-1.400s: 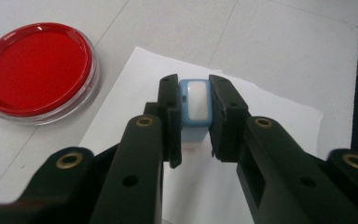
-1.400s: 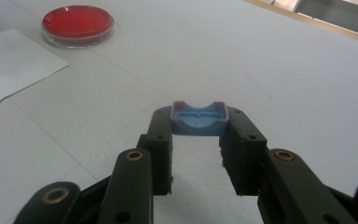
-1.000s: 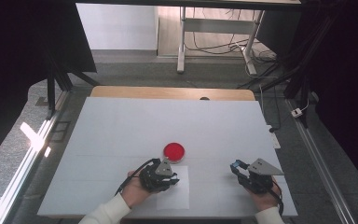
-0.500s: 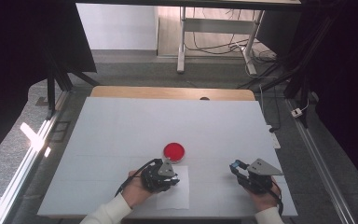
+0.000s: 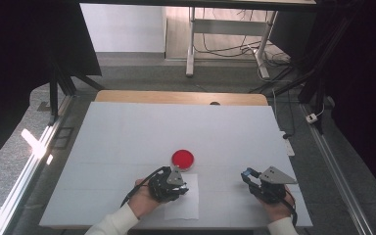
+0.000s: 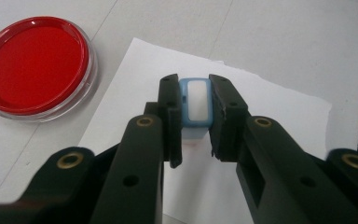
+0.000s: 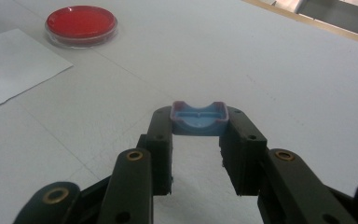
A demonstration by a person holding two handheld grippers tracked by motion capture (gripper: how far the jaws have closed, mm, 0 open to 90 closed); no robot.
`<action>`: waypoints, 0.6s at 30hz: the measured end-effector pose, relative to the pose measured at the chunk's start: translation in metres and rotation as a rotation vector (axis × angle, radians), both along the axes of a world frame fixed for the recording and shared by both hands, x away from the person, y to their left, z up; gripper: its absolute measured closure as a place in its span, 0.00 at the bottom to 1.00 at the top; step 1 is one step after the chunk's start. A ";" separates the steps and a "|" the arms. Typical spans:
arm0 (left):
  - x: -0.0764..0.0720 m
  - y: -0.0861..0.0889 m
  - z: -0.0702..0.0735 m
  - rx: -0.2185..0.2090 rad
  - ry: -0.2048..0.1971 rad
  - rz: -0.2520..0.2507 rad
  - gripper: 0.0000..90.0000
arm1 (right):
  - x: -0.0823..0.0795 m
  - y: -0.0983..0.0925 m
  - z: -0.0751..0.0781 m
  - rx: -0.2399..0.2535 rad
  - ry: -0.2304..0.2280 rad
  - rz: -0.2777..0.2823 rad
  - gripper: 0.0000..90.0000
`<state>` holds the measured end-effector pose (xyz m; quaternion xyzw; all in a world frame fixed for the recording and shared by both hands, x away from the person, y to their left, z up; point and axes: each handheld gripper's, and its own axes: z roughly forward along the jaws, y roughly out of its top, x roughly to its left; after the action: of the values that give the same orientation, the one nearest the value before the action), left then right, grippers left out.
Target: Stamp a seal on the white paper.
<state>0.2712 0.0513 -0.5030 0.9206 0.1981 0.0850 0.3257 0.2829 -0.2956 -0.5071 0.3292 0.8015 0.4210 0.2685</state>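
In the high view the left gripper (image 5: pixel 177 182) sits at the lower middle of the frame, over a white sheet of paper (image 5: pixel 183 208) that lies on the white tabletop (image 5: pixel 127 142). Its fingers are clenched on a small blue-rimmed stamp (image 6: pixel 195 105), seen at the centre of the left gripper view with its pale face turned toward the camera and its lower end down at the paper; a faint reddish trace shows just beneath it, though the view is too close to say whether it is ink.

A round red ink pad (image 5: pixel 182 158) in a clear dish lies just above the paper in the high view, close to the left gripper but apart from it. It appears in the upper left of both gripper views.

The right gripper (image 5: pixel 248 175) is at the lower right of the high view, well apart from the paper. Its fingers are grasping a blue cap (image 7: pixel 199 118), a shallow open shell held level between the tips at the centre of the right gripper view, above bare tabletop.
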 end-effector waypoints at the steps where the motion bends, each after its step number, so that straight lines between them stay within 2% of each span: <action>1: 0.000 0.002 -0.001 -0.009 0.005 0.001 0.85 | 0.000 0.000 0.000 0.000 0.000 0.000 0.72; 3: 0.001 0.003 -0.002 -0.022 0.008 0.002 0.85 | 0.000 0.000 0.000 0.000 -0.001 -0.001 0.72; 7: -0.001 0.003 -0.002 -0.017 -0.007 0.003 0.85 | 0.000 0.000 0.000 0.002 0.000 -0.002 0.72; 18: -0.002 0.003 -0.003 -0.018 -0.013 0.003 0.85 | -0.001 0.000 0.001 0.004 -0.005 -0.002 0.72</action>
<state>0.2689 0.0541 -0.5057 0.9166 0.1983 0.0898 0.3353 0.2818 -0.2958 -0.5061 0.3293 0.7996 0.4232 0.2704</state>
